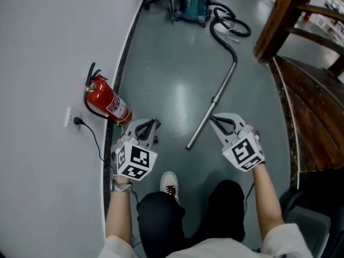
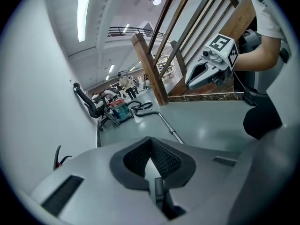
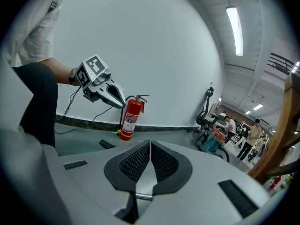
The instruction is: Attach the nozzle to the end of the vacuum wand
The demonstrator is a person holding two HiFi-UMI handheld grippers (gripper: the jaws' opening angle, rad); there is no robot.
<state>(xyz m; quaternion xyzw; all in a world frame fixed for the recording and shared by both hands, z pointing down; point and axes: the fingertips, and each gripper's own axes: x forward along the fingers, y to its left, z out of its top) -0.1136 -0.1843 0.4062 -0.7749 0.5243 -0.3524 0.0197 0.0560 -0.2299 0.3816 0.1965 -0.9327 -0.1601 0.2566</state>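
The metal vacuum wand (image 1: 212,104) lies slanted on the grey floor, its free end (image 1: 189,145) toward me and its far end joined to a black hose (image 1: 226,28). My left gripper (image 1: 156,123) hangs shut and empty to the left of that free end. My right gripper (image 1: 212,117) is shut and empty just right of the tube. A small dark flat piece (image 3: 107,144) lies on the floor near the extinguisher; I cannot tell whether it is the nozzle. In the left gripper view the wand (image 2: 168,127) runs ahead beyond the closed pads (image 2: 164,161).
A red fire extinguisher (image 1: 109,104) leans at the white wall (image 1: 43,63), with a plugged cable beside it. The vacuum cleaner (image 1: 193,1) stands far ahead. A wooden stair railing (image 1: 279,20) and dark steps border the right. My shoe (image 1: 170,184) is below the grippers.
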